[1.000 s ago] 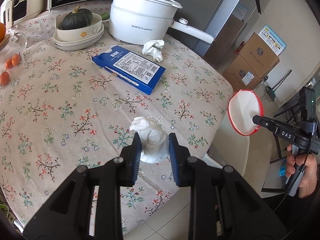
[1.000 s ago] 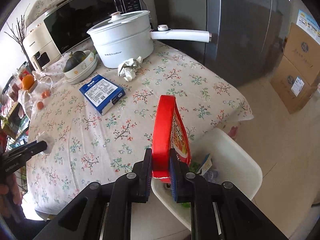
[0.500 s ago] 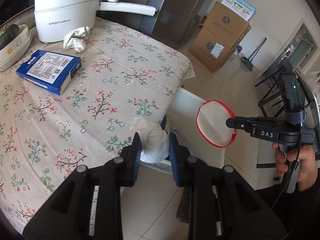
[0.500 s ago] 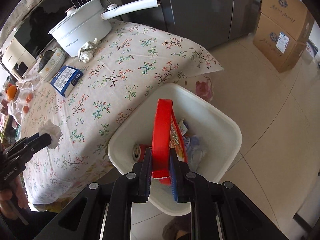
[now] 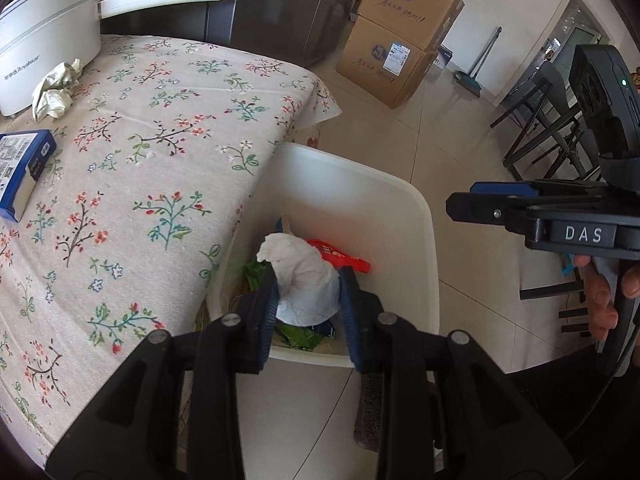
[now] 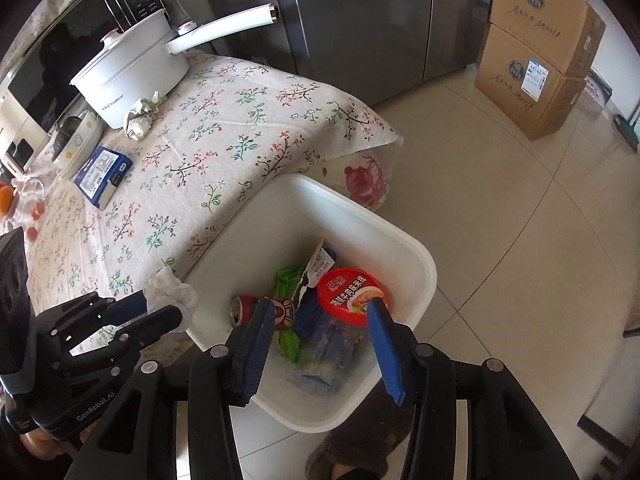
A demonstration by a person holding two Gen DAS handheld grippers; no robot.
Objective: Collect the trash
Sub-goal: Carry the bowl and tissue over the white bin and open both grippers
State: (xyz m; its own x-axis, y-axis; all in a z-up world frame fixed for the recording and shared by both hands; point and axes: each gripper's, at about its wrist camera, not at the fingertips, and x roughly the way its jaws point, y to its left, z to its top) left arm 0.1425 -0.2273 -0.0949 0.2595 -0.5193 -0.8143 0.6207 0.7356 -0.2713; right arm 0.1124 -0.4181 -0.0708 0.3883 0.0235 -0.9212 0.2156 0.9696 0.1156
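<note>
Change: red lid dropped from right gripper, jaws opening and bare, now lies in bin | left gripper loosening on tissue wad over bin's table-side edge | crumpled paper remains by table's far edge

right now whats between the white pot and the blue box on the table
A crumpled paper wad lies on the tablecloth between the white pot and the blue box, right against the pot; the right wrist view shows it best.
</note>
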